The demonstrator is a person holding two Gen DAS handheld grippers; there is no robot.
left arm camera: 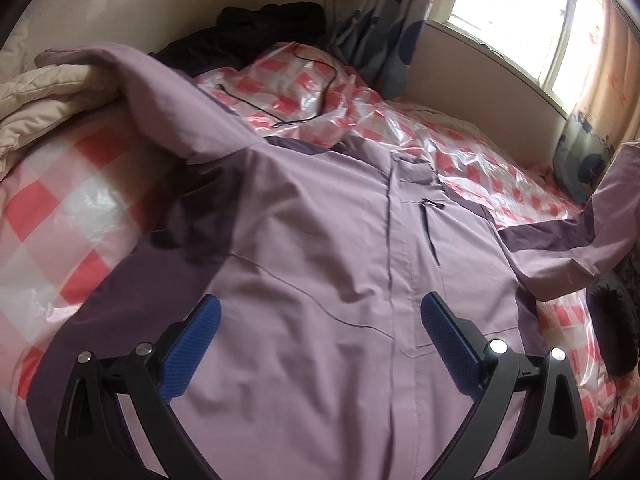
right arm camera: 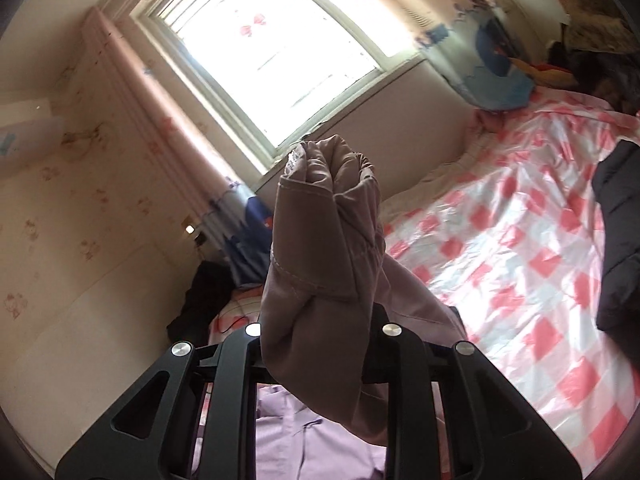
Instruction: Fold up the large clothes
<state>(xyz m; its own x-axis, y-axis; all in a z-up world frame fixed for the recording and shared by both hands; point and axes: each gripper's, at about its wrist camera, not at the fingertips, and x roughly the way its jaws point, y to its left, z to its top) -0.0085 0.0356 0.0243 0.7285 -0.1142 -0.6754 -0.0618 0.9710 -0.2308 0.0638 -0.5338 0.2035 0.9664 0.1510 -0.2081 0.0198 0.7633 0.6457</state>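
Note:
A large lilac jacket (left arm camera: 320, 248) with dark purple panels lies front up on the bed, its zipper running up the middle. My left gripper (left arm camera: 320, 320) hovers open above the jacket's lower front, with nothing between its blue pads (left arm camera: 444, 332). One sleeve (left arm camera: 168, 92) drapes over the bedding at the upper left. The other sleeve (left arm camera: 608, 220) rises off the bed at the right edge. In the right wrist view my right gripper (right arm camera: 320, 320) is shut on that sleeve's cuff (right arm camera: 328, 224), which bunches up in front of the camera and hides the fingertips.
The bed carries a pink and white checked plastic cover (left arm camera: 460, 152). A beige quilt (left arm camera: 48, 96) is piled at the left. Dark clothes (left arm camera: 256, 24) lie by the far wall, and a dark garment (right arm camera: 616, 240) sits on the bed's right. A bright window (right arm camera: 272, 40) is behind.

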